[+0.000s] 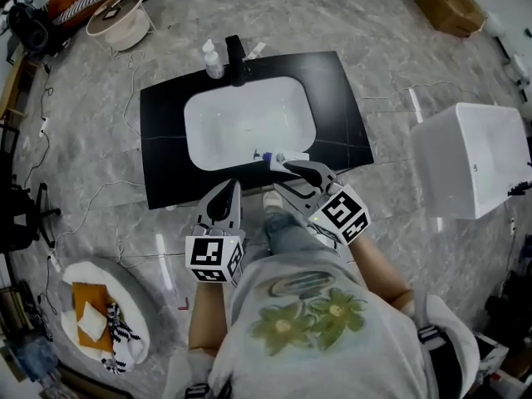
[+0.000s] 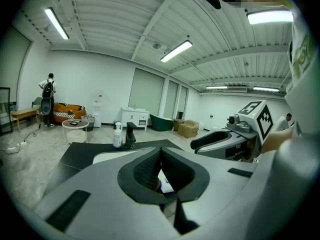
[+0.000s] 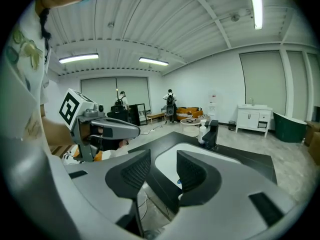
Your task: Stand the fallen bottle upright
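floor (image 1: 399,23): grey marble tiles | walls (image 2: 90,79): white | ceiling (image 2: 125,14): ribbed white, tube lights (image 2: 177,50) on | furniture: orange sofa (image 2: 67,112), round side table (image 2: 75,124), white cabinet (image 3: 255,116), green bathtub (image 3: 292,126)

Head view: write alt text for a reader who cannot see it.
A small bottle lies on its side at the front rim of a white basin in a black counter, just ahead of the right gripper's open jaws. The left gripper, jaws shut, is beside it; a person seen from above holds both.
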`<move>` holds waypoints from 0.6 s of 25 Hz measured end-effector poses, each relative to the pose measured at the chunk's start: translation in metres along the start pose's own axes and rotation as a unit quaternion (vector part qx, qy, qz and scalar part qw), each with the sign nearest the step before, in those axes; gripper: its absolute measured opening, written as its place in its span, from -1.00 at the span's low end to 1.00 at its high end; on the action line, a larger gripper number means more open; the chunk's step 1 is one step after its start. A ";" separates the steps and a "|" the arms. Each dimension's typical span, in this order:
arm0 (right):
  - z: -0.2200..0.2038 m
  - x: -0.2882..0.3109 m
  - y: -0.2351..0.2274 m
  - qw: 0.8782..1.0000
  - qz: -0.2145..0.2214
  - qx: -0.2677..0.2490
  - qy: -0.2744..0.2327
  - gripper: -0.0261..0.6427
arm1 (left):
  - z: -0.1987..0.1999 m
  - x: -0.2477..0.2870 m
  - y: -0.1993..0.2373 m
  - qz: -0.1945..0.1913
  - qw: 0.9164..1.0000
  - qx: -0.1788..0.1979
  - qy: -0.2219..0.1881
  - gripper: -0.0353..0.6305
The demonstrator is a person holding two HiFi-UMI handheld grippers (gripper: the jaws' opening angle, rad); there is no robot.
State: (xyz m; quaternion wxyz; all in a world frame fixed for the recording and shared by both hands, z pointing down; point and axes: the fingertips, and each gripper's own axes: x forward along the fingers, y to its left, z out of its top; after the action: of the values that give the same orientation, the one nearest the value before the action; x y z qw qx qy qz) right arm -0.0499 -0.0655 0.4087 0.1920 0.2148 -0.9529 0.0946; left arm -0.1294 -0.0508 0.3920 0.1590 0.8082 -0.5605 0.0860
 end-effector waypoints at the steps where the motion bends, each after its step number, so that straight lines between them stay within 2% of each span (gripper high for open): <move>1: -0.002 0.008 -0.007 1.000 0.003 0.001 0.008 -0.48 | -0.001 0.007 0.006 0.002 1.000 -0.003 0.005 -0.84; 6: -0.021 0.049 -0.030 0.997 0.040 0.009 0.062 -0.29 | -0.009 0.042 0.032 0.007 0.999 -0.011 0.030 -0.84; 9: -0.031 0.068 -0.037 0.994 0.056 -0.005 0.094 -0.27 | -0.013 0.058 0.044 0.009 0.999 -0.020 0.042 -0.84; 15: -0.037 0.102 -0.056 0.991 0.068 -0.017 0.116 -0.27 | -0.025 0.086 0.065 0.011 0.997 -0.025 0.066 -0.84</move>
State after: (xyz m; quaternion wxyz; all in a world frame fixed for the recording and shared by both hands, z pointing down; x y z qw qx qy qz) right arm -0.0981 -0.1438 0.4895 0.2985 0.1341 -0.9378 0.1157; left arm -0.1581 -0.1386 0.4536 0.2151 0.7904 -0.5595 0.1262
